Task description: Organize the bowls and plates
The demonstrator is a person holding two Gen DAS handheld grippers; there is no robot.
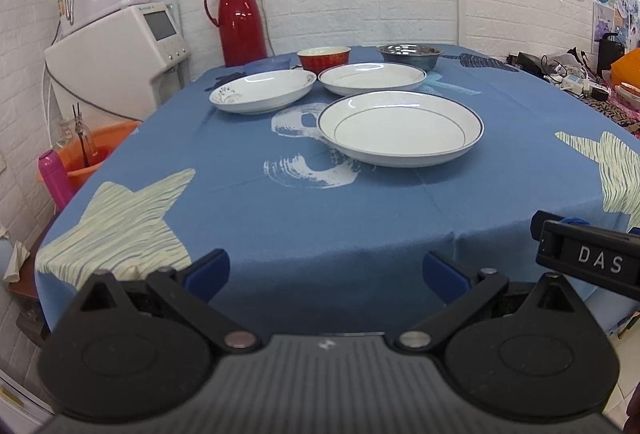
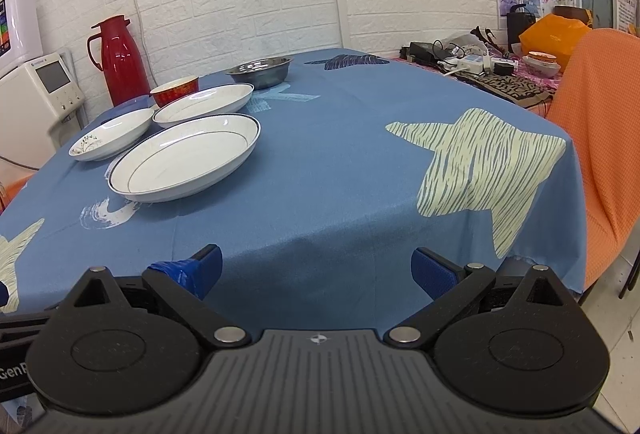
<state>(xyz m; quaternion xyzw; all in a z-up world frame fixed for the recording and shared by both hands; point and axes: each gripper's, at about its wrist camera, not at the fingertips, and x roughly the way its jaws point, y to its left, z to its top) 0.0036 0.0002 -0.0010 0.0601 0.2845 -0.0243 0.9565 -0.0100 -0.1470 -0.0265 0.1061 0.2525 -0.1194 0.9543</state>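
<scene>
White plates (image 1: 401, 128) and bowls (image 1: 324, 58) sit upright, rims upward, on the blue tablecloth (image 1: 320, 210). Left gripper (image 1: 327, 274) and right gripper (image 2: 316, 268) hover at the near edge, jaws wide and empty.

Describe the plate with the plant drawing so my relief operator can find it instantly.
Start at the red thermos against the white brick wall, then come forward onto the blue tablecloth. The patterned plate is the first white plate in front of it, leftmost of three. Only it has a dark sprig drawn inside; the plain-rimmed plate and the blue-rimmed plate have none.
</scene>
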